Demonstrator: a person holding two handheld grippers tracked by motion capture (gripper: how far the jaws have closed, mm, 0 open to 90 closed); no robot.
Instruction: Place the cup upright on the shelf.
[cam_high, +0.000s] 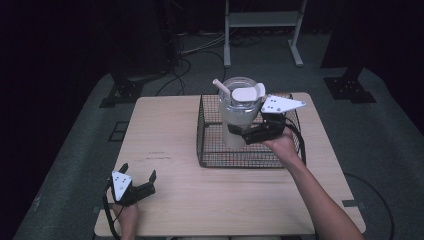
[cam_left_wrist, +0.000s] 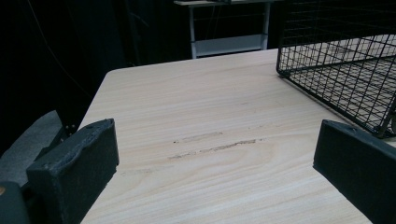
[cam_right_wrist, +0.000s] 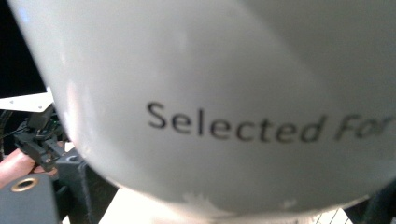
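A white tumbler with a clear lid and a pale straw stands upright within the black wire basket. My right gripper is shut on its lower body from the right. In the right gripper view the tumbler wall, printed "Selected For", sits between the jaws of my right gripper. I cannot tell whether its base touches the basket floor. My left gripper stays open near the table's front left corner. Only bare wood lies between the jaws of my left gripper.
The wooden table has bare room to the left of and in front of the basket, whose corner shows in the left gripper view. A white shelf frame and cables lie on the floor behind.
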